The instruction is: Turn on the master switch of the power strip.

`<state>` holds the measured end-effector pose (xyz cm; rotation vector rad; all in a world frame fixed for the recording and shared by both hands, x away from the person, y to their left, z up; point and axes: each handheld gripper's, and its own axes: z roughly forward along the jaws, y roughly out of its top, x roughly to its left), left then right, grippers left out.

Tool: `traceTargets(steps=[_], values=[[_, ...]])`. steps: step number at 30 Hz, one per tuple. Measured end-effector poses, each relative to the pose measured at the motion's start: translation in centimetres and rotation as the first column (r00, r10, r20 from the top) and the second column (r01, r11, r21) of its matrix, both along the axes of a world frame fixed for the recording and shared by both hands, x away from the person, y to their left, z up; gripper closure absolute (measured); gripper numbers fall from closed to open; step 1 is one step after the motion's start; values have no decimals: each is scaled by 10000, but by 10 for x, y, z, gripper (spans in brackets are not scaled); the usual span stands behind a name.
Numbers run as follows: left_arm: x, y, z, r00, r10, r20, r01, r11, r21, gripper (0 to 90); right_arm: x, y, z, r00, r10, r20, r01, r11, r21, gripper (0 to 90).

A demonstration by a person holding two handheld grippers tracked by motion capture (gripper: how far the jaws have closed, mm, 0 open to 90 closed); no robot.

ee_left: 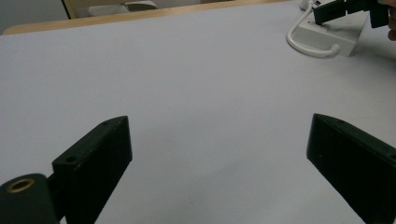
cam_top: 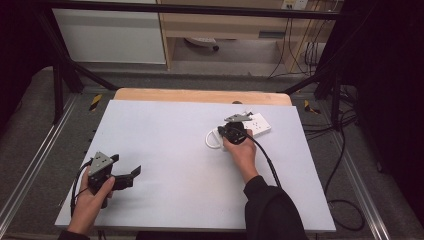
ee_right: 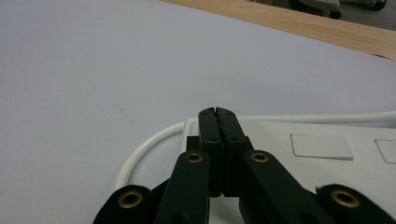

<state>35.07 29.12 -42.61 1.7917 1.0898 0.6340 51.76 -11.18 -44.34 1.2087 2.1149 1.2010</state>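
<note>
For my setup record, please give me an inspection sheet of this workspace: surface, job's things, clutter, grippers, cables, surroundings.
Surface: pale grey table top, wooden strip along the far edge.
Job's things: white power strip at the far right, its white cord looping beside it.
Clutter: nothing seen.
Grippers: left gripper open over bare table; right gripper shut, jaws pressed together, tips over the power strip's end.
Cables: black cable trails from the right gripper along the forearm.
Surroundings: black frame, cupboards, floor cables.
</note>
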Motion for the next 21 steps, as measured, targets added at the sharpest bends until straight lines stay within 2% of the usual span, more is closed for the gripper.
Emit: traceTargets(steps=[12,15,21], values=[[0,0,0,10000,-5,-12,5,10000,15,67,-2,2,-1,9999,4,116,-3,9999,-101,900],[0,0,0,10000,-4,-15,4,10000,18,67,-2,0,-3,9999,-63,105,61,9999,136,900],[0,-1,0,10000,-46,-43,46,10000,10,67,-2,2,-3,10000,-55,77,55,10000,81,900]])
